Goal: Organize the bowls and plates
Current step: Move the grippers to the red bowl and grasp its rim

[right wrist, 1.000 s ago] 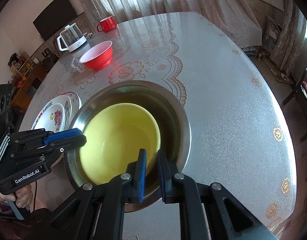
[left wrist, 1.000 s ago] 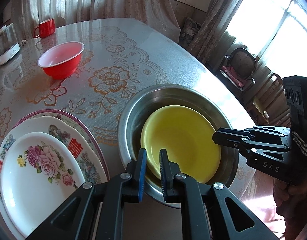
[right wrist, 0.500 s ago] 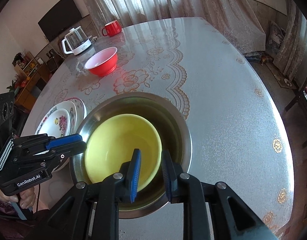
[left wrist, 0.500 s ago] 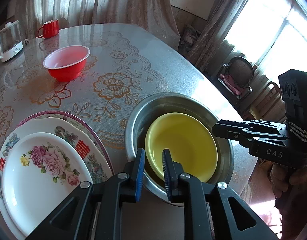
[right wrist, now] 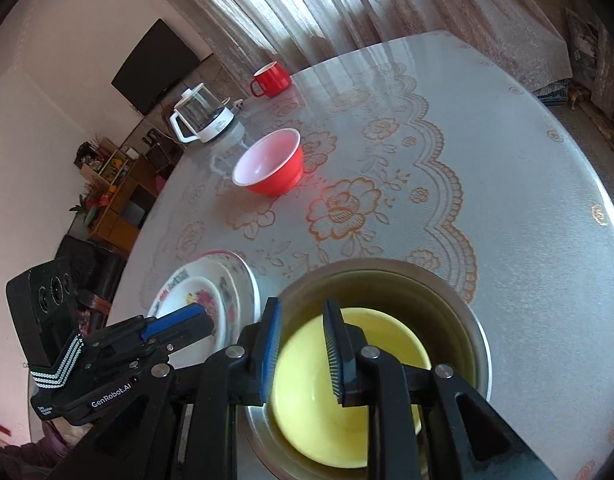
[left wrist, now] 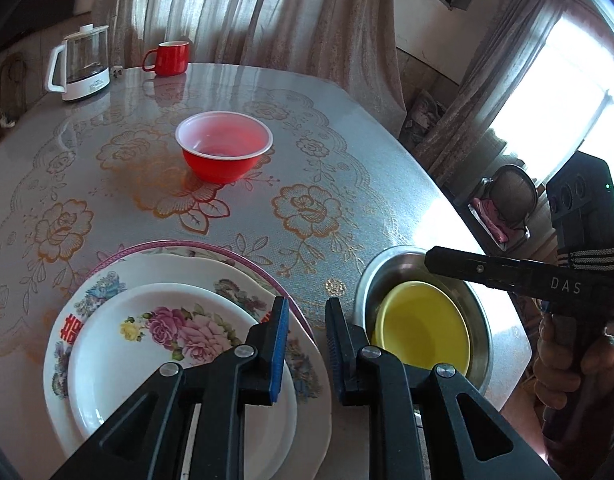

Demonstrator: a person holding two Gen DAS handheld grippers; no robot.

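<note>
A yellow bowl (left wrist: 423, 328) sits inside a steel basin (left wrist: 482, 334) near the table's front edge. Left of it lies a stack of flowered plates (left wrist: 147, 360), smallest on top. A red bowl (left wrist: 223, 152) stands alone further back. My left gripper (left wrist: 307, 308) hovers above the gap between plates and basin, open by a narrow slit with nothing in it. My right gripper (right wrist: 301, 312) hangs over the near side of the yellow bowl (right wrist: 387, 408), also slightly open and holding nothing. Each gripper shows in the other's view: right gripper (left wrist: 431, 258), left gripper (right wrist: 201, 316).
A red mug (left wrist: 169, 58) and a glass kettle (left wrist: 81, 64) stand at the far edge of the round table (right wrist: 507, 200). Curtains hang behind it. A chair (left wrist: 507, 200) stands off to the right, a shelf unit (right wrist: 115, 184) to the left.
Both grippers have come off the steel basin's rim, their jaws have parted a little, and they have drawn back and up. The left view has swung left toward the plates.
</note>
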